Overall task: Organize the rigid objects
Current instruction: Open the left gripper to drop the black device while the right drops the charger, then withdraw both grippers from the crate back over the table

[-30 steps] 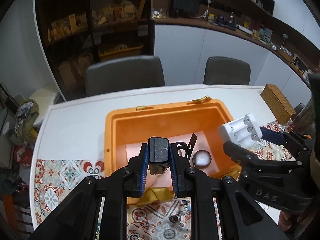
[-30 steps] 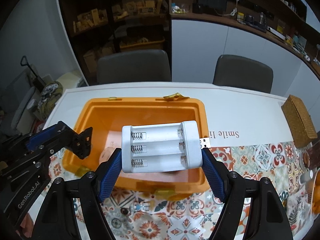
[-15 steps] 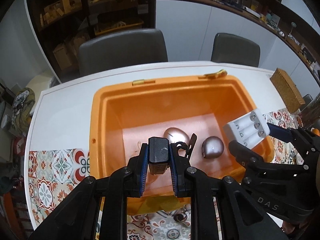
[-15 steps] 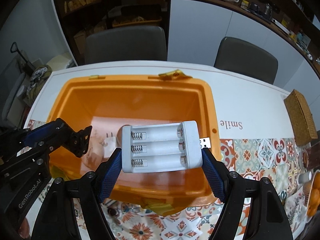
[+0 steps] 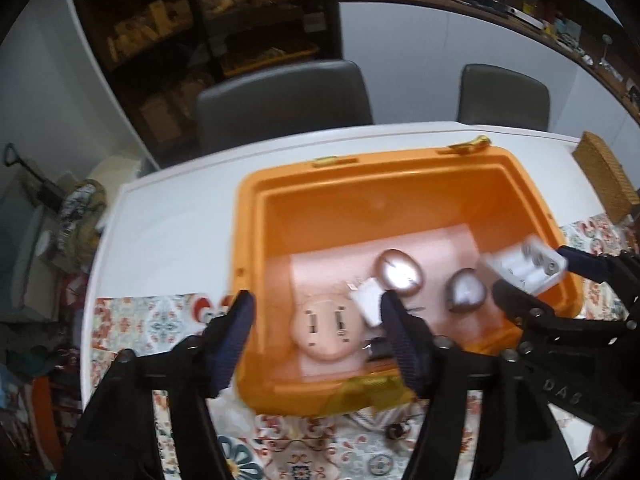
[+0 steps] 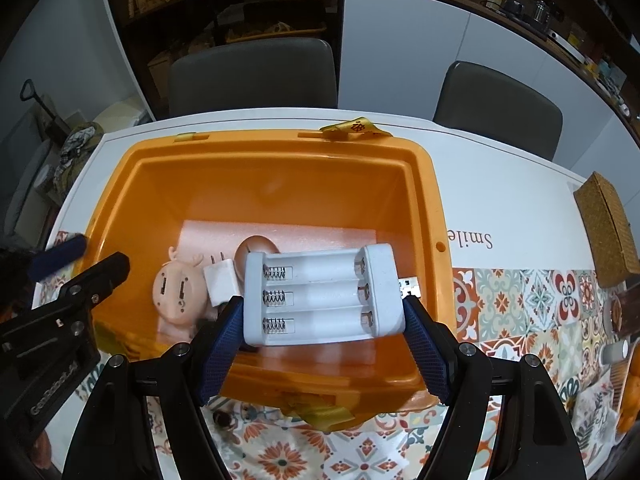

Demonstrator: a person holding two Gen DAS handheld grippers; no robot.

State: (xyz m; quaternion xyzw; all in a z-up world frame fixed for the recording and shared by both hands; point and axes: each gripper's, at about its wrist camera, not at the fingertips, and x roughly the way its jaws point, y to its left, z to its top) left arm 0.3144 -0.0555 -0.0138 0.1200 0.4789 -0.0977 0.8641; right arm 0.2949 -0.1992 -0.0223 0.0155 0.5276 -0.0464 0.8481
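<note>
Charger (image 6: 322, 294) pinched in the right gripper (image 6: 323, 344) above the orange bin (image 6: 280, 168).
Left gripper (image 5: 316, 344) is opening, nothing between its jaws. Released from this height, the charger could strike the pink toy (image 6: 178, 294) or adapter (image 6: 222, 282) below and bounce.

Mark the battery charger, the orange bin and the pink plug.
battery charger (image 6: 320, 294), right wrist view, middle battery slot.
orange bin (image 6: 276, 152), right wrist view, far rim.
pink plug (image 5: 325, 328), left wrist view, flat face between its prongs.
</note>
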